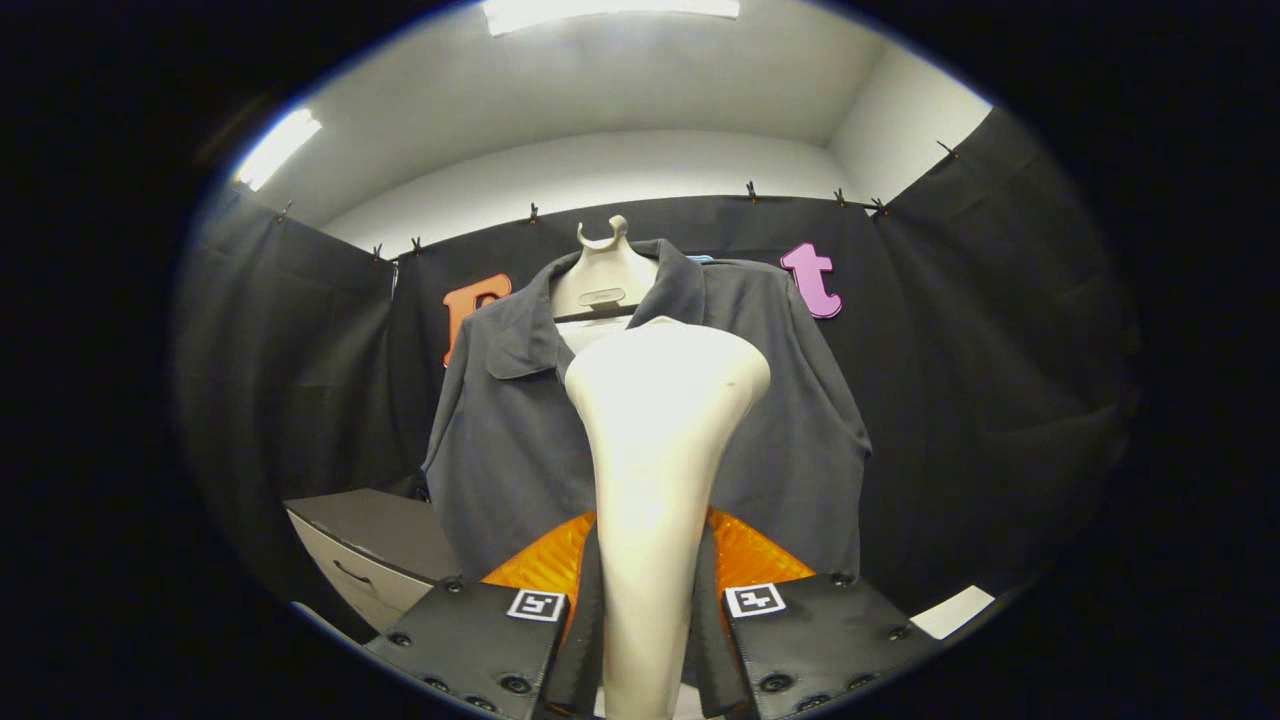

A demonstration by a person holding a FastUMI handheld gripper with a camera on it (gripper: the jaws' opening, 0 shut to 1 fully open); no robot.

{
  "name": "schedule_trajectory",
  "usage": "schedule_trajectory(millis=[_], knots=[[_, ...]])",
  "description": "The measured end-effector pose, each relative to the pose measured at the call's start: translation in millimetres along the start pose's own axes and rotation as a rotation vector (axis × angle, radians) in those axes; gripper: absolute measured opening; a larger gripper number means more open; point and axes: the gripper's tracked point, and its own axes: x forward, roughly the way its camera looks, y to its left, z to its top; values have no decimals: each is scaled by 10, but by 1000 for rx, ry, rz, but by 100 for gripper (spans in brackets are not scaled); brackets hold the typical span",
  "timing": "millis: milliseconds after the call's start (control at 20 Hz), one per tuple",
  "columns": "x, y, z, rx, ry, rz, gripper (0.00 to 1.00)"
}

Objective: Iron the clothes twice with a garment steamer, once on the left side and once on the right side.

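A dark grey collared shirt (500, 440) hangs on a pale hanger (603, 270) against the booth's black wall, straight ahead. My gripper (648, 620) is shut on the handle of a cream garment steamer (660, 420), both fingers pressing its sides. The steamer stands upright between the fingers, its broad head raised in front of the shirt's chest, just below the collar. The steamer covers the shirt's middle, so I cannot tell whether its head touches the cloth.
A grey cabinet with a drawer handle (375, 545) stands to the lower left of the shirt. A pale surface corner (952, 611) shows at the lower right. Black cloth walls close the booth on both sides.
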Motion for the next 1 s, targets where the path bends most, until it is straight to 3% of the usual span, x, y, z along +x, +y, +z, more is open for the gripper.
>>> schedule_trajectory(millis=[400,1000], knots=[[381,-250,-179,9,41,-30,44],[460,-413,-558,21,104,-70,44]])
